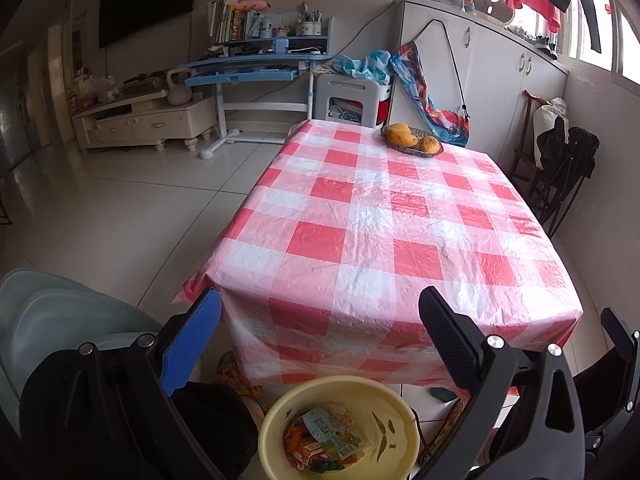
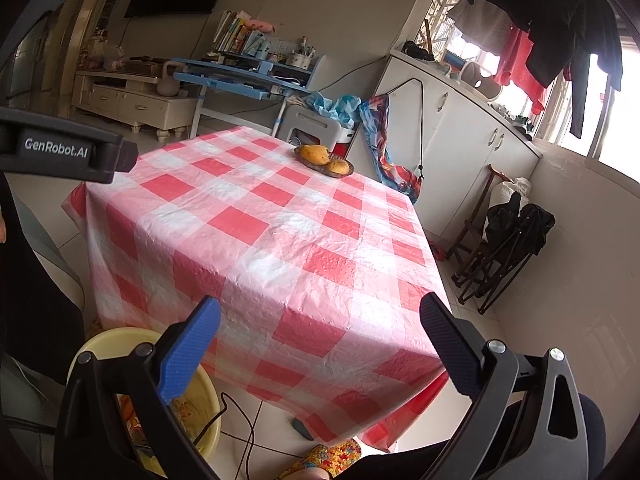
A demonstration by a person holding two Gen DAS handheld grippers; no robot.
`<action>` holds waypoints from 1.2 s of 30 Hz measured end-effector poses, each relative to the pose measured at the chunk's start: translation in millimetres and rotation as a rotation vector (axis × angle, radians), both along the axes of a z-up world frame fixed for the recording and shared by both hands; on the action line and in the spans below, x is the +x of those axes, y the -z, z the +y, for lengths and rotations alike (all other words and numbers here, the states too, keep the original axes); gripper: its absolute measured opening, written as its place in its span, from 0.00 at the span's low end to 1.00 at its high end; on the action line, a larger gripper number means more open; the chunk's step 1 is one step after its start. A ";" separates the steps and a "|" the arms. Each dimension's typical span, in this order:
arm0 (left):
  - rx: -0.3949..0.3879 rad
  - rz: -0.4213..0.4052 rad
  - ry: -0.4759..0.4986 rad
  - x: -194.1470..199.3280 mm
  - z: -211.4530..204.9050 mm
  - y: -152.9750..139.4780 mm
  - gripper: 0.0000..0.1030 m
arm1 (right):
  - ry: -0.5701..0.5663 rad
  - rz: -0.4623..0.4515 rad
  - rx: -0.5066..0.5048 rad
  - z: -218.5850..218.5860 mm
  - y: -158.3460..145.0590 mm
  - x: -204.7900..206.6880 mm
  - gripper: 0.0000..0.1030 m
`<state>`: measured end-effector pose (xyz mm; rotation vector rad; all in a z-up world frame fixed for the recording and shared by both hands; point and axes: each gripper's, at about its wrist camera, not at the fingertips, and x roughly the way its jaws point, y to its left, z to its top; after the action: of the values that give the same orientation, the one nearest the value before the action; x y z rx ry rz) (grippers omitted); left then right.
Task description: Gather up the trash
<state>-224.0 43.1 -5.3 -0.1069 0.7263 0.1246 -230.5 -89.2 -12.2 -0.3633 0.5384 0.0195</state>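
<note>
Trash sits in the bin; the tabletop shows none left.

The wrappers (image 1: 320,438) lie in the yellow bin (image 1: 394,404) on the floor at the tabletop's (image 1: 384,216) near edge. Only a fruit basket (image 1: 412,141) stands far across it. Left tongs (image 1: 320,316) and right tongs (image 2: 320,320) both hang released, grasping nothing. Best scan the cloth and floor before finishing, and leave the fruit alone.
</note>
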 end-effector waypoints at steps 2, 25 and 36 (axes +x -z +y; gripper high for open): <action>-0.001 0.002 0.000 -0.2 0.1 -0.3 0.93 | -0.001 0.000 -0.001 -0.4 -0.3 0.0 0.93; -0.002 0.003 -0.013 0.4 2.6 -0.4 0.93 | -0.014 0.012 -0.012 2.6 2.7 1.1 0.93; -0.002 0.002 -0.016 0.2 3.7 -0.6 0.93 | -0.014 0.013 -0.013 3.4 3.4 1.0 0.93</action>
<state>-223.8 46.8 -4.7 -0.1150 0.7278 0.1394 -229.4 -85.8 -15.6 -0.3803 0.5489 0.0322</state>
